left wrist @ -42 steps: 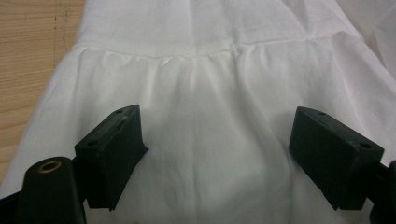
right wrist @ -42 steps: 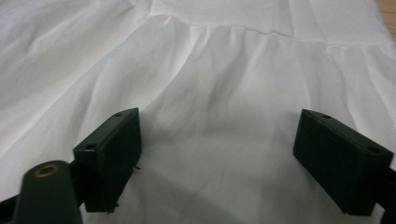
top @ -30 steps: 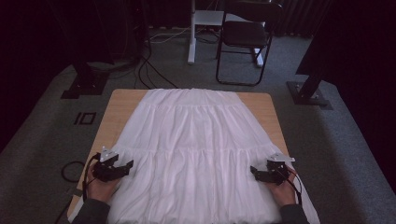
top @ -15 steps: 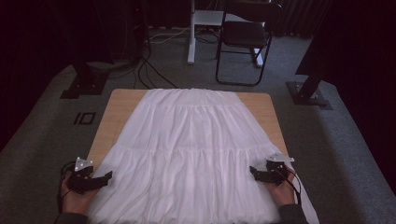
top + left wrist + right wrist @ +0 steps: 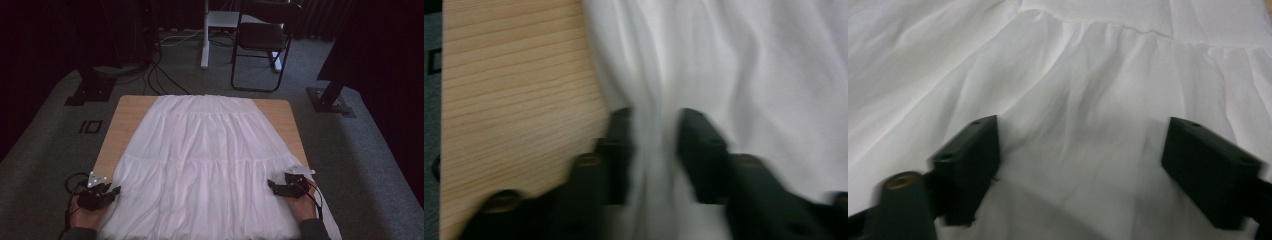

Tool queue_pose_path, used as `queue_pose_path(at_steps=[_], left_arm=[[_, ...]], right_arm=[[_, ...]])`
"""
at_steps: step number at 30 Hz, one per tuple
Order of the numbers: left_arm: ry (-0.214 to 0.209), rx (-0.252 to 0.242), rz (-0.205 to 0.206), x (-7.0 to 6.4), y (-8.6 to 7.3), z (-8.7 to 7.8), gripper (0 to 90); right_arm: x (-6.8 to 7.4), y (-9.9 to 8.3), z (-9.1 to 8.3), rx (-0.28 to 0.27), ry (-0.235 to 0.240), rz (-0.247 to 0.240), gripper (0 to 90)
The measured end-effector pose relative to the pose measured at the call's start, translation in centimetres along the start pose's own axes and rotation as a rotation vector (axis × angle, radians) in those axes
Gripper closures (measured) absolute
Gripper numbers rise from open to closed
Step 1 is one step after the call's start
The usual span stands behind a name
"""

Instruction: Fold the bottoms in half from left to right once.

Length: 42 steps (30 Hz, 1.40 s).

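Note:
A white tiered skirt [image 5: 210,165] lies spread flat on the wooden table [image 5: 130,117], waistband at the far edge and hem hanging over the near edge. My left gripper [image 5: 115,190] sits at the skirt's near left edge. In the left gripper view it [image 5: 655,125] is shut on a bunched fold of the skirt [image 5: 749,75], with bare table [image 5: 514,100] to the left. My right gripper [image 5: 271,185] rests at the near right side of the skirt. In the right gripper view it [image 5: 1083,145] is open wide over the flat cloth [image 5: 1073,65].
Grey carpet surrounds the table. Beyond the far edge stand a black folding chair [image 5: 262,40] and a white desk leg [image 5: 205,45]. Black stand bases sit at the far left [image 5: 90,90] and far right [image 5: 330,100], and cables [image 5: 160,75] trail across the floor.
My left gripper has moved outward and nearer, from over the skirt to its left edge, and now holds a fold of cloth. The right gripper has stayed put.

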<state>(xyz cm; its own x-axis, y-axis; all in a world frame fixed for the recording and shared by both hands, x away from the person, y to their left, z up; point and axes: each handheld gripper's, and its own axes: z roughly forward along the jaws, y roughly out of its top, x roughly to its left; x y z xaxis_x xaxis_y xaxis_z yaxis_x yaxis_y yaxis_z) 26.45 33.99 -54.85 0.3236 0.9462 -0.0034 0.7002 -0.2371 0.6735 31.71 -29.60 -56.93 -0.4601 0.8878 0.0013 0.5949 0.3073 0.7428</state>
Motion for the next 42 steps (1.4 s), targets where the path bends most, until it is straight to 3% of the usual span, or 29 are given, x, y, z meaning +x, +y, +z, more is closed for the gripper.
queue_pose_path(at_steps=[1, 2, 3, 4, 6, 8, 10, 13, 17, 18, 22, 24, 25, 27, 28, 29, 32, 39, 40, 42], left_arm=[[-0.008, 0.003, 0.007, 0.0, 0.0, 0.0, 78.2], [0.0, 0.005, 0.02, 0.0, 0.1, 0.0, 85.7], [0.011, 0.008, 0.029, -0.1, 0.1, 0.0, 85.7], [0.03, 0.016, 0.049, 0.0, 0.2, 0.0, 86.5], [0.051, 0.021, 0.055, 0.4, 0.3, -0.1, 87.1], [0.071, 0.018, 0.046, 1.1, 0.4, -0.2, 87.4], [0.111, 0.018, 0.041, 1.9, 0.4, -0.5, 87.5], [0.183, 0.013, 0.029, 3.3, 0.6, -0.9, 87.6], [0.273, 0.027, 0.018, 5.7, 1.0, -1.2, 87.9], [0.288, 0.025, 0.006, 6.4, 1.1, -1.2, 87.9], [0.367, 0.043, -0.04, 9.1, 1.3, -1.2, 88.1], [0.411, 0.049, -0.056, 10.1, 1.3, -1.3, 88.3], [0.446, 0.054, -0.073, 10.7, 1.3, -1.4, 88.3], [0.496, 0.051, -0.115, 11.8, 1.3, -1.6, 88.4], [0.496, 0.051, -0.115, 11.8, 1.3, -1.6, 88.3], [0.535, 0.056, -0.145, 12.6, 1.5, -1.9, 88.3], [0.511, 0.013, -0.146, 11.7, 2.2, -2.5, 88.3], [0.217, -0.179, -0.09, 6.5, 4.9, -5.4, 87.8], [0.166, -0.207, -0.07, 5.4, 5.6, -6.0, 87.8], [0.108, -0.241, -0.016, 3.6, 6.9, -7.0, 87.7]], right_arm=[[0.0, 0.2, -0.5, 0.004, -0.007, -0.015, 30.2], [-0.5, 0.6, -2.1, -0.029, -0.099, -0.033, 32.8], [-0.5, 0.6, -2.1, -0.029, -0.099, -0.033, 32.8], [-1.0, 0.7, -2.7, -0.043, -0.129, -0.026, 32.6], [-3.0, 0.6, -4.2, -0.05, -0.182, 0.043, 27.9], [-4.9, 0.0, -4.6, -0.011, -0.221, 0.091, 23.4], [-6.0, -0.8, -4.4, 0.044, -0.252, 0.101, 20.8], [-6.7, -2.2, -3.9, 0.089, -0.226, 0.107, 20.6], [-7.1, -2.7, -4.0, 0.077, -0.135, 0.156, 30.7], [-7.0, -2.7, -4.0, 0.078, -0.133, 0.148, 33.4], [-6.3, -2.5, -4.1, 0.078, -0.113, 0.13, 50.5], [-5.8, -2.3, -4.2, 0.081, -0.084, 0.107, 79.5], [-5.8, -2.3, -4.2, 0.081, -0.084, 0.107, 79.5], [-5.4, -2.2, -4.2, 0.094, -0.093, 0.096, 88.0], [-5.4, -2.2, -4.2, 0.094, -0.093, 0.096, 88.0], [-5.4, -2.1, -4.2, 0.097, -0.098, 0.096, 88.2], [-5.7, -2.2, -4.2, 0.088, -0.087, 0.13, 88.1], [-5.5, -2.3, -4.1, 0.07, -0.076, 0.121, 83.5], [-5.5, -2.3, -4.1, 0.07, -0.073, 0.12, 83.2], [-5.5, -2.3, -4.1, 0.068, -0.069, 0.124, 83.2]])
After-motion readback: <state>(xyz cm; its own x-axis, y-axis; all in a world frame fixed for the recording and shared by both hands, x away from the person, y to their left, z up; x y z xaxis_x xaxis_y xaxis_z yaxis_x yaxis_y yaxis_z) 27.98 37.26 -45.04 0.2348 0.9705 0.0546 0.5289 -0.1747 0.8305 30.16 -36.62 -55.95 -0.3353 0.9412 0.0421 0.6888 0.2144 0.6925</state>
